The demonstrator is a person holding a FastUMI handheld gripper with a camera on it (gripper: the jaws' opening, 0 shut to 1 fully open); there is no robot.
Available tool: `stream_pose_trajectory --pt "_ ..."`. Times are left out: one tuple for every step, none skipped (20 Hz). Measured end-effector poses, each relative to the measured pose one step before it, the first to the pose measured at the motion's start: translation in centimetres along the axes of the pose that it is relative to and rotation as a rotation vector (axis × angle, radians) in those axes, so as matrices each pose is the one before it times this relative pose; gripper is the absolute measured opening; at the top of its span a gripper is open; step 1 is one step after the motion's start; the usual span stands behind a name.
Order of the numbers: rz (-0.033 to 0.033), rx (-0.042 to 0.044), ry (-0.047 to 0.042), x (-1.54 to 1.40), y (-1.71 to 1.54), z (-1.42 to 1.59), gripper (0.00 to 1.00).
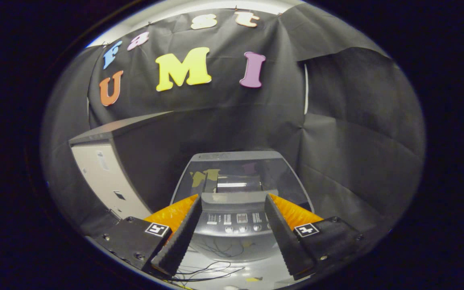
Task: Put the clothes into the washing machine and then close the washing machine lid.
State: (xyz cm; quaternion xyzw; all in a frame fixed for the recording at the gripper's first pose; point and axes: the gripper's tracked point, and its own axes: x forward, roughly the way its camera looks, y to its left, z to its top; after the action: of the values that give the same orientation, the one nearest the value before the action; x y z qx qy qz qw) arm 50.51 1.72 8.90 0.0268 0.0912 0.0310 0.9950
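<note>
A grey top-loading washing machine [236,181] stands just ahead of my gripper [233,198], against the black cloth wall. Its glass lid [238,175] lies flat and closed, reflecting the booth. The control panel [236,220] with small buttons and displays faces me, showing in the gap between my two fingers. My gripper is open, its fingers [181,233] spread wide with nothing between them. It hovers in front of and slightly above the machine's front edge.
A tall pale cabinet-like appliance [103,177] with a dark top stands to the left of the washer. Loose black cables [212,268] lie on the light floor below the fingers. Black cloth walls enclose the back and right.
</note>
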Motion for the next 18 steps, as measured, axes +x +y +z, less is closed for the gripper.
stream_pose_trajectory --pt "-0.00932 -0.00099 0.00158 -1.86 0.143 -0.65 0.98" --pt "0.00071 -0.0055 -0.00791 -2.274 0.096 -0.569 0.98" --pt "-0.0018 -0.00494 -0.01232 -2.218 0.228 -0.277 0.98" --pt "-0.0024 0.00066 -0.01528 -1.822 -0.037 -0.081 0.98" --pt "-0.0008 0.00801 -0.00756 -1.96 0.15 -0.095 0.98" --pt "0.00045 0.01351 -0.00632 -1.857 0.087 -0.217 0.98" --pt "-0.00018 0.01285 -0.0127 -2.007 0.072 0.142 0.98" --pt "-0.00225 0.00916 -0.01695 -1.832 -0.205 0.256 0.98" --pt "-0.00146 -0.00111 -0.00616 -1.525 -0.033 0.109 0.98" --pt "-0.00288 -0.00417 -0.00784 -1.662 -0.202 -0.038 0.98" --pt "-0.01001 -0.00134 -0.01289 -1.581 -0.426 0.318 0.98" --pt "-0.00723 0.00603 -0.01358 -1.376 -0.605 0.554 0.98" --pt "-0.01137 0.00795 -0.00638 -1.262 -0.544 0.347 0.98" --pt "-0.00911 0.01309 -0.01192 -1.177 -0.504 0.293 0.98" --pt "-0.0072 0.00986 -0.0026 -1.177 -0.312 0.329 0.98" --pt "0.00178 -0.00366 -0.01331 -1.09 -0.304 0.071 0.98" --pt "-0.00036 -0.02453 -0.02147 -1.054 -0.053 0.391 0.98" --pt "-0.00206 -0.03418 -0.01874 -0.747 -0.377 -0.141 0.98"
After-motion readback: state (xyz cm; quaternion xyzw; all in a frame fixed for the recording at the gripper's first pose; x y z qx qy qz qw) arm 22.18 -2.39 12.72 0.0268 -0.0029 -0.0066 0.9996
